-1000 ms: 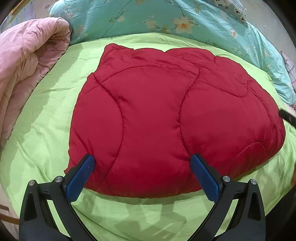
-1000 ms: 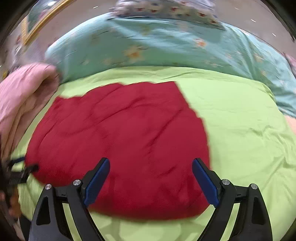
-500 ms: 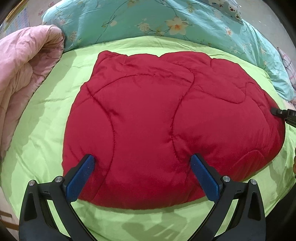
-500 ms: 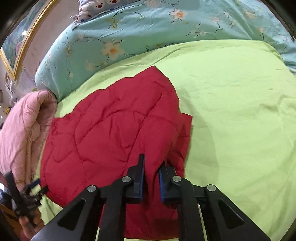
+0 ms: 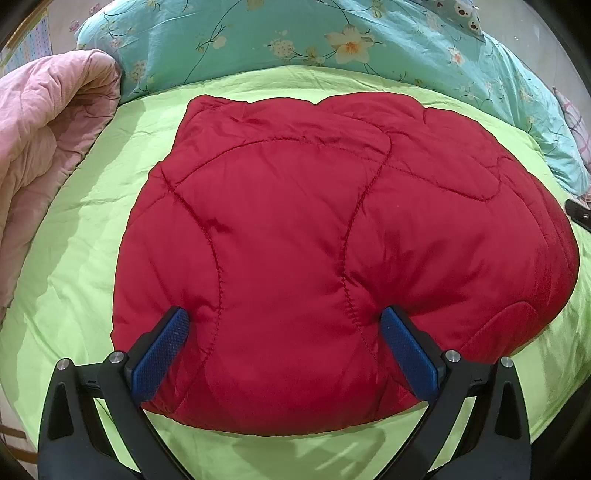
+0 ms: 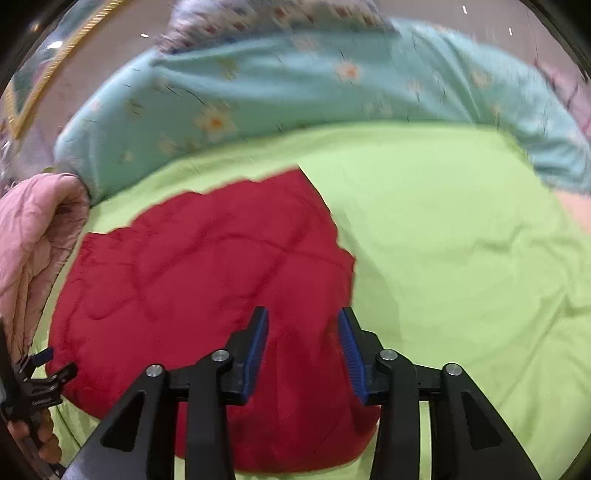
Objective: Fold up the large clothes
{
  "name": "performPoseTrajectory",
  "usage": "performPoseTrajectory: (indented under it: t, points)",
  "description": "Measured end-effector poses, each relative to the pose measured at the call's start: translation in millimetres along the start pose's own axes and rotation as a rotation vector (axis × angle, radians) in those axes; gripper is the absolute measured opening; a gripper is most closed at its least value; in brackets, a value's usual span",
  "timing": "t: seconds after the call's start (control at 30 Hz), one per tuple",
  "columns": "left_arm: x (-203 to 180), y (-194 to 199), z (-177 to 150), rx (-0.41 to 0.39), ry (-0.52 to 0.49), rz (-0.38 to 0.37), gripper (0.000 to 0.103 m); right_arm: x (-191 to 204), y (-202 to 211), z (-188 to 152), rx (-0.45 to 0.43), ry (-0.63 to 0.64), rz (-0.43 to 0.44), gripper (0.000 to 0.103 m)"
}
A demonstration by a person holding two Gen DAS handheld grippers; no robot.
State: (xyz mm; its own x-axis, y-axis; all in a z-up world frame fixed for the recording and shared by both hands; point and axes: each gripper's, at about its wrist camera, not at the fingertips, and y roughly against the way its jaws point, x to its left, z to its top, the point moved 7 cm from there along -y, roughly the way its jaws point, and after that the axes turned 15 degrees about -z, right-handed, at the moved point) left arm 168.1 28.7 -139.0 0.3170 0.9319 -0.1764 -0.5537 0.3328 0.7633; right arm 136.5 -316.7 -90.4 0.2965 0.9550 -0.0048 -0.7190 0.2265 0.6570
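A red quilted garment [image 5: 332,240] lies folded into a puffy bundle on the green bed sheet [image 5: 92,221]. My left gripper [image 5: 284,317] hangs open and wide over its near edge, the blue pads apart from the fabric. In the right wrist view, which is blurred, the same red garment [image 6: 192,280] fills the lower left. My right gripper [image 6: 301,325] hovers over its right edge with jaws opening. The red cloth shows in the gap, but the pads do not press on it. The left gripper [image 6: 40,373] shows small at that view's left edge.
A rolled pink quilt [image 5: 44,140] lies along the left side. A teal floral duvet [image 5: 332,37] runs across the back, with a bear-print pillow [image 5: 458,14] behind it. Green sheet [image 6: 461,258] stretches to the right of the garment. A hand [image 6: 40,439] holds the left gripper.
The right gripper was open, then shut on the garment's right edge, and now its jaws have parted and the cloth lies flat again. The left gripper has kept its place.
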Motion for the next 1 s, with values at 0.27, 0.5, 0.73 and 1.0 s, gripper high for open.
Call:
performPoseTrajectory:
  t: [0.27,0.5,0.73,1.0]
  points:
    - [0,-1,-3,-0.003,0.003,-0.013,0.103,49,-26,-37,0.053,0.157,0.024,0.065]
    - [0,-5,-8,-0.021,0.003,-0.011,0.103,49,-40,-38,0.076,0.141,0.04,0.073]
    - [1,7,-12,-0.029,0.039,-0.02,0.103,38,-21,-41,0.075,0.111,0.04,0.074]
    - [-6,28,-33,-0.035,0.057,-0.029,0.103,32,23,-59,0.076,0.12,0.087,0.074]
